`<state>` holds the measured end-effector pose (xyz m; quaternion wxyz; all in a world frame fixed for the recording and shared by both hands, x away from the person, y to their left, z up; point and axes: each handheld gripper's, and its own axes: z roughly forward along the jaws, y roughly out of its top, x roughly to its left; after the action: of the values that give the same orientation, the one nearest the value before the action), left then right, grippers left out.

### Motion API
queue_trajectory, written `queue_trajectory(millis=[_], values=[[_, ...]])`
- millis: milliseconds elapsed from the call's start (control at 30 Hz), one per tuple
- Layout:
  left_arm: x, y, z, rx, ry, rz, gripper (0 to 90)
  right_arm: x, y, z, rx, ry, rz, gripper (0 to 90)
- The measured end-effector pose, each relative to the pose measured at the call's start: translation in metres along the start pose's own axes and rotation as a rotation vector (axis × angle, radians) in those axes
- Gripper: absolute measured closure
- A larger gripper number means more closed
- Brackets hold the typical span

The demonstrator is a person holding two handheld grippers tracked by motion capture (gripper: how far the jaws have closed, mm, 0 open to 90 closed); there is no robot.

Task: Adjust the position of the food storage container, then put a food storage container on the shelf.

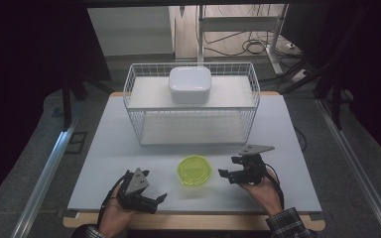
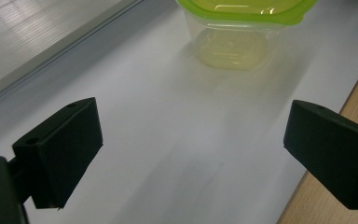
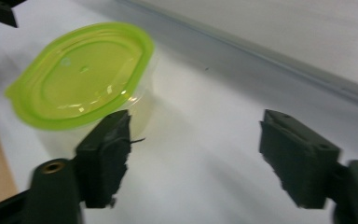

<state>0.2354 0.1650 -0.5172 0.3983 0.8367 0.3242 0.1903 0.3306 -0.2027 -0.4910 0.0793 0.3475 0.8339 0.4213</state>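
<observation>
A lidded green container [image 1: 194, 170] stands on the counter [image 1: 104, 148] between the left gripper [image 1: 155, 199] and right gripper [image 1: 228, 167], with bare counter on either side of it. Behind it, a wire basket [image 1: 139, 124] spans the far half, leaving an open strip of counter in front.

Dim room edges are darkening the high view while the pale white surface [image 1: 287, 148] is glowing evenly. Motion blur is softening the right gripper view; glare is glinting off the translucent lime-green plastic lid [image 3: 81, 74].
</observation>
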Motion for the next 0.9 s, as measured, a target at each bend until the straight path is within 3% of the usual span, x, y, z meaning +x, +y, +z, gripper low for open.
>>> queue_trajectory(millis=[167, 367, 533, 733, 900], values=[[0.0, -0.002, -0.002, -0.004, -0.003, -0.006, 3.8, 0.005, -0.007, -0.002, 0.007, 0.028, -0.009, 11.4], [0.0, -0.002, -0.001, 0.001, -0.005, -0.001, 3.7, 0.007, -0.007, 0.001, -0.005, 0.024, -0.011, 6.2], [0.001, -0.002, -0.002, -0.007, -0.004, -0.006, 3.7, 0.011, -0.007, 0.006, 0.025, 0.007, -0.042, 3.2], [-0.001, -0.002, -0.001, -0.009, -0.008, 0.006, 3.7, 0.01, -0.002, 0.008, 0.061, 0.027, 0.035, 3.3], [-0.001, -0.002, 0.0, -0.006, -0.006, 0.009, 3.8, 0.011, 0.008, 0.006, 0.05, 0.046, 0.065, 14.1]])
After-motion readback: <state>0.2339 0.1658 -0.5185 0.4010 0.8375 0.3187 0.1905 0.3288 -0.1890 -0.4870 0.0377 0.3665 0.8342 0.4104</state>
